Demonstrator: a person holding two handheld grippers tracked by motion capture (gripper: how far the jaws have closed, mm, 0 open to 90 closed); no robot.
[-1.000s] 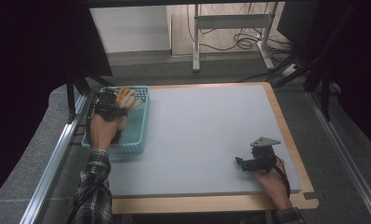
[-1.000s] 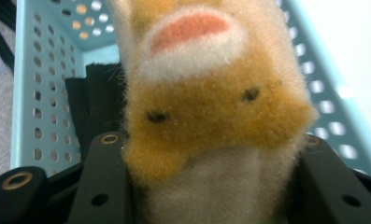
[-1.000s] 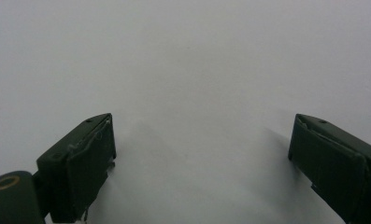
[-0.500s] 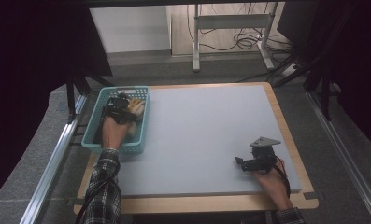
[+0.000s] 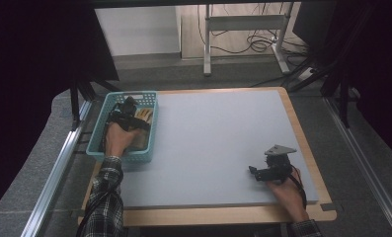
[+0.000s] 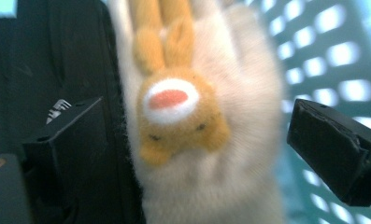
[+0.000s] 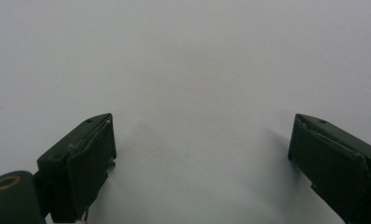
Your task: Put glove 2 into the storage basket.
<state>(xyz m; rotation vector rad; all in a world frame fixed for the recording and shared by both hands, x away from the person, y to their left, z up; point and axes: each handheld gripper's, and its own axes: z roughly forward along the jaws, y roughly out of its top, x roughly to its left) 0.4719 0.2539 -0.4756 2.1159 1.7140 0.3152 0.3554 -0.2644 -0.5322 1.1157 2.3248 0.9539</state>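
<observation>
Left claw [image 5: 129,106] sits inside the teal basket [image 5: 98,148] at the table's [image 5: 213,143] left edge in the high view, the person's left hand [image 5: 118,139] over it. A tan plush toy [image 5: 143,114] lies in the basket right at the claw's tip. Right claw [image 5: 255,172] rests low over the grey table near the front right corner, well apart from the basket, held by the right hand [image 5: 286,191].

From the left gripper view, the left claw [image 6: 197,140] has its 2 jaws spread wide, with the plush toy [image 6: 192,140] between them. The toy is cream-furred with an orange animal face and a white muzzle. It presses against the left jaw, while a gap remains before the right jaw. The teal basket's perforated wall [image 6: 332,51] stands behind it.

From the right gripper view, the right claw [image 7: 202,154] is open, its 2 jaws wide apart, with bare grey table [image 7: 188,60] between them.
</observation>
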